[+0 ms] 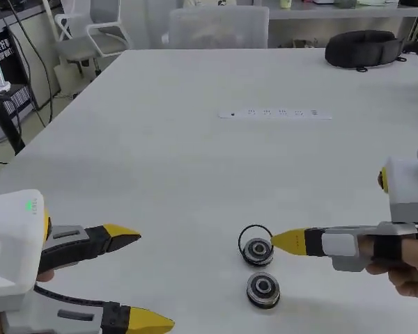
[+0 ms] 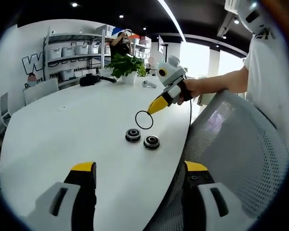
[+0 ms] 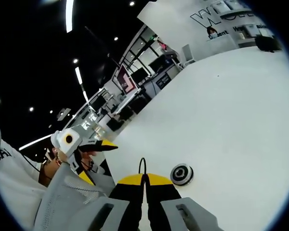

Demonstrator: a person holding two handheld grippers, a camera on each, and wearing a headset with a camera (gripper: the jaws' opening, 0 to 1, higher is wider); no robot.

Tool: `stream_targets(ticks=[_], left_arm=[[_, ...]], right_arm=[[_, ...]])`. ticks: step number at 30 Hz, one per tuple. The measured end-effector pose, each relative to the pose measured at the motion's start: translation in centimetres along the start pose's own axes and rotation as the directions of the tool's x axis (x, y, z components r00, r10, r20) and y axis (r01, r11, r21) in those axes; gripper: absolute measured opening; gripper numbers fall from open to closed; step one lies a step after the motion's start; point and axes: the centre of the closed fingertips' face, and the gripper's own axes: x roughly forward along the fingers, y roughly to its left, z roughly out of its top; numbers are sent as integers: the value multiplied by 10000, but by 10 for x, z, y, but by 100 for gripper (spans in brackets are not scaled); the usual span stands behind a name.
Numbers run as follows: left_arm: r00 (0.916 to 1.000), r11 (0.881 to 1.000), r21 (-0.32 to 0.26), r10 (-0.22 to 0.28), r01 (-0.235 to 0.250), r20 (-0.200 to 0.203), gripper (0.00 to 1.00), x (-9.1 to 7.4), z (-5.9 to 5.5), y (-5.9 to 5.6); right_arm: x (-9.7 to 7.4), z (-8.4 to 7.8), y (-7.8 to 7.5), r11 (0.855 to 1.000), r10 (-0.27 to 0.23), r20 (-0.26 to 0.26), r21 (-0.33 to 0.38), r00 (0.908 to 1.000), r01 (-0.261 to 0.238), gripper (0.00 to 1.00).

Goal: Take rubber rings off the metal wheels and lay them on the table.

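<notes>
Two metal wheels lie near the front of the white table (image 1: 195,160), one (image 1: 258,250) just behind the other (image 1: 263,289). My right gripper (image 1: 284,241) comes in from the right, shut on a thin black rubber ring (image 1: 254,226) that hangs over the rear wheel. In the left gripper view the ring (image 2: 137,119) is clear above both wheels (image 2: 133,135) (image 2: 151,142), pinched by the right gripper (image 2: 156,105). My left gripper (image 1: 143,278) stands open at the front left, holding nothing. In the right gripper view, one wheel (image 3: 182,174) lies beside the shut right gripper (image 3: 144,177).
A white power strip (image 1: 275,113) lies mid-table. A black cushion (image 1: 366,47) sits at the far right corner, and chairs (image 1: 219,26) stand behind the table. A grey mesh chair back (image 2: 221,144) is close to my left gripper.
</notes>
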Motion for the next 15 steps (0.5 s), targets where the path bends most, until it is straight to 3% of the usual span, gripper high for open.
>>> stream_targets(ticks=[8,15], left_arm=[[9999,9999,39,119,-119,-58,70,-1,-2,1],[9998,9998,16,178,-178,-27,70,-1,-3,1]], right_arm=[[4,1,3,9999,57,-9,-116,10000,-57,0],[13,-7,5,9996,69,-396,-267,9992,-79,0]])
